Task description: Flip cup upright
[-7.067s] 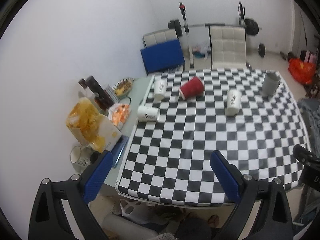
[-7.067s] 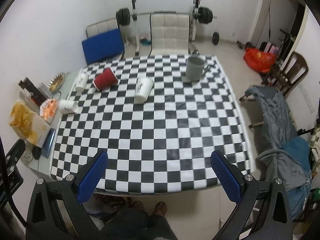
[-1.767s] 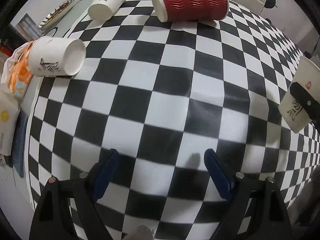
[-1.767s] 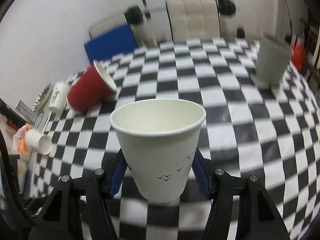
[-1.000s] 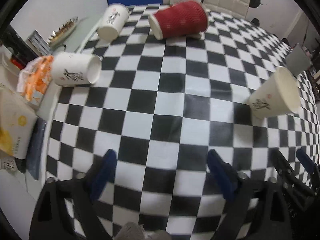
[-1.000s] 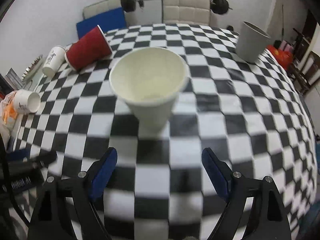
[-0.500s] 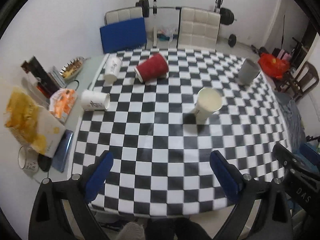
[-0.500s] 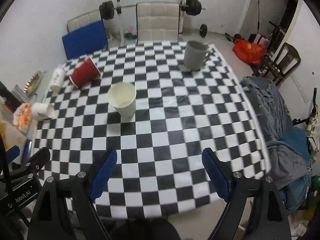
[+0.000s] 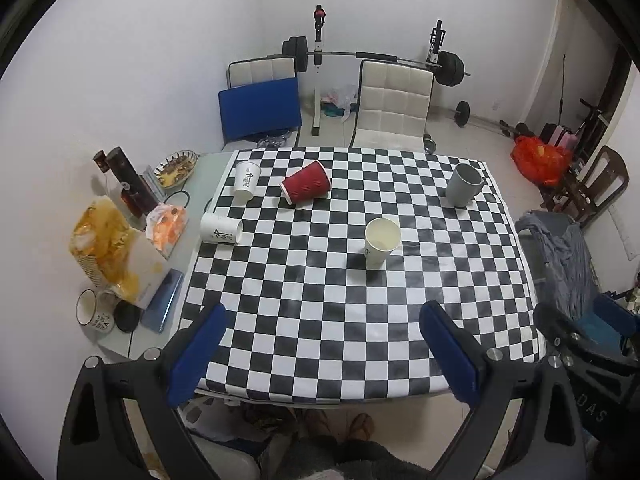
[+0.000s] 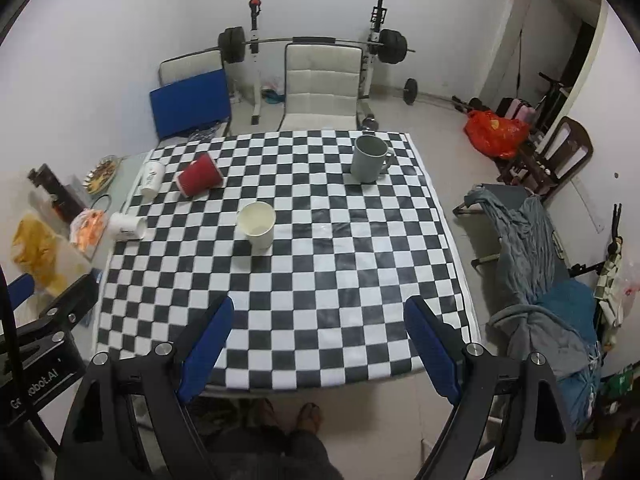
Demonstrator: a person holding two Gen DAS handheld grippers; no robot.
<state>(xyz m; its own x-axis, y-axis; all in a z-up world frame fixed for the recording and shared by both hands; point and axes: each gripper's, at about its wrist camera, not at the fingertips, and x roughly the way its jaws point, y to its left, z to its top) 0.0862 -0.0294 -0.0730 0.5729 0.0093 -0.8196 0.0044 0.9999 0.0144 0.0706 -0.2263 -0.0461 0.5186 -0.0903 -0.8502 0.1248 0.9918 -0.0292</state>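
On the checkered table (image 9: 360,320), the cream paper cup (image 9: 382,242) stands upright; both grippers' fingers gape empty.

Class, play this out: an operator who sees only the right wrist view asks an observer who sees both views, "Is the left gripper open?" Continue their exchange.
Observer: Yes. The left gripper is open and holds nothing.
Operator: Any print on the upright cup?
Observer: The cup has a small dark mark low on its side.
Operator: What does the left gripper hide on the side table?
Observer: A mug stands at the near end of the side table.
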